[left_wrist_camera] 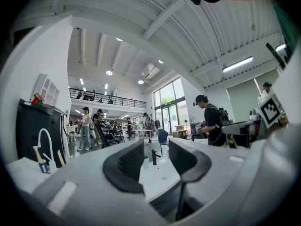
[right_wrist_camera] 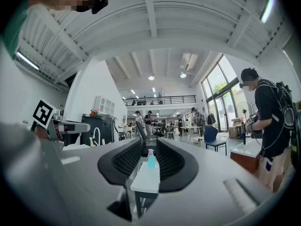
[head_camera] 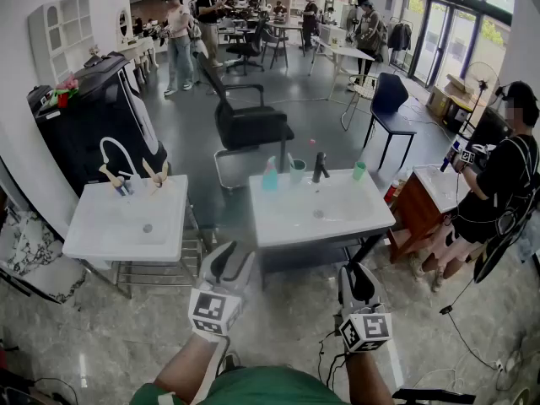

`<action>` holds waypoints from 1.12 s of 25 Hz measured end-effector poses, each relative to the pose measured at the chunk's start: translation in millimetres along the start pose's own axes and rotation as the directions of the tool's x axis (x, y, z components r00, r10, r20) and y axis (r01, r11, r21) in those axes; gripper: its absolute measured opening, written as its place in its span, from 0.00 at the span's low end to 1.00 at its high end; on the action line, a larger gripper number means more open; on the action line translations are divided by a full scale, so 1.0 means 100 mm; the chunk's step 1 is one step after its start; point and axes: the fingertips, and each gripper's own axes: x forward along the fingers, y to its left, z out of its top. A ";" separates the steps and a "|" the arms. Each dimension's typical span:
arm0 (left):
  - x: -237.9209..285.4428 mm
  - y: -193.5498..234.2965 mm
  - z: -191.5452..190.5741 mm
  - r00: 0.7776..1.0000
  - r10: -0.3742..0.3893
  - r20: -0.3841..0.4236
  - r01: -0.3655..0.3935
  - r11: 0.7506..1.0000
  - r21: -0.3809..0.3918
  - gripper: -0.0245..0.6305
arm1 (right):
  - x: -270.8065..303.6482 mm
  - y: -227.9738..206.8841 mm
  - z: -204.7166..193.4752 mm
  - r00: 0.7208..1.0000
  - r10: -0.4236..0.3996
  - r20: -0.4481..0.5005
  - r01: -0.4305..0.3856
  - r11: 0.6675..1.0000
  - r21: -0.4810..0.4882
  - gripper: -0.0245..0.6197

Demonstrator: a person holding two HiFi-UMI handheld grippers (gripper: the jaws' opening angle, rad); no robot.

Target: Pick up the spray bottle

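Observation:
The teal spray bottle (head_camera: 270, 175) stands upright at the back left of a white sink counter (head_camera: 287, 222) ahead of me. In the right gripper view the spray bottle (right_wrist_camera: 151, 159) shows far off, framed in the narrow slit between the jaws. Both grippers hang level in front of the counter's near edge, well short of the bottle. My left gripper (head_camera: 232, 260) is open and holds nothing; its view looks past the jaws at the black faucet (left_wrist_camera: 154, 157). My right gripper (head_camera: 359, 281) has its fingers drawn together and holds nothing.
Beside the bottle stand a green cup (head_camera: 297, 171), a black faucet (head_camera: 320, 167) and another green cup (head_camera: 359, 170). A second white sink (head_camera: 126, 226) sits to the left. A black office chair (head_camera: 245, 125) is behind the counter, a wooden cabinet (head_camera: 422, 205) and a person (head_camera: 498, 184) to the right.

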 end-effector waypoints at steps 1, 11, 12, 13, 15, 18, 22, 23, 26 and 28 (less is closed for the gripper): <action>-0.05 0.11 0.00 1.000 0.004 0.001 -0.004 1.000 0.005 0.28 | 0.02 0.07 -0.01 1.000 -0.004 0.000 0.004 1.000 -0.003 0.20; -0.31 0.78 -0.04 1.000 0.004 -0.001 -0.004 1.000 -0.011 0.28 | 0.33 0.73 -0.05 1.000 0.000 -0.010 0.000 1.000 -0.014 0.20; -0.33 0.83 -0.03 1.000 0.002 0.002 -0.002 1.000 -0.010 0.28 | 0.36 0.77 -0.04 1.000 -0.002 -0.008 0.002 1.000 -0.017 0.20; -0.34 0.89 -0.03 1.000 0.001 0.005 -0.001 1.000 -0.008 0.28 | 0.39 0.82 -0.04 1.000 -0.005 -0.004 0.005 1.000 -0.020 0.20; -0.37 1.02 -0.03 1.000 -0.001 0.013 0.001 1.000 -0.004 0.28 | 0.47 0.91 -0.03 1.000 -0.009 0.003 0.010 1.000 -0.026 0.20; -0.42 1.23 -0.05 1.000 -0.006 0.023 0.006 1.000 -0.003 0.28 | 0.59 1.06 0.00 1.000 -0.021 0.023 0.021 1.000 -0.020 0.20; -0.46 1.55 -0.08 0.999 -0.014 0.036 0.015 1.000 -0.006 0.28 | 0.74 1.21 0.03 0.996 -0.061 0.059 0.061 0.998 0.003 0.20; -0.45 1.63 -0.11 0.999 -0.018 0.038 0.018 1.000 -0.007 0.28 | 0.78 1.24 0.02 0.995 -0.073 0.061 0.073 0.997 -0.003 0.20; -0.41 1.84 -0.21 0.999 -0.030 0.031 0.031 0.999 -0.018 0.28 | 0.89 1.33 -0.06 0.994 -0.099 0.051 0.100 0.995 -0.011 0.20; -0.37 1.95 -0.30 0.999 -0.039 0.019 0.040 0.999 -0.037 0.28 | 0.94 1.38 -0.12 0.993 -0.111 0.033 0.111 0.994 -0.010 0.20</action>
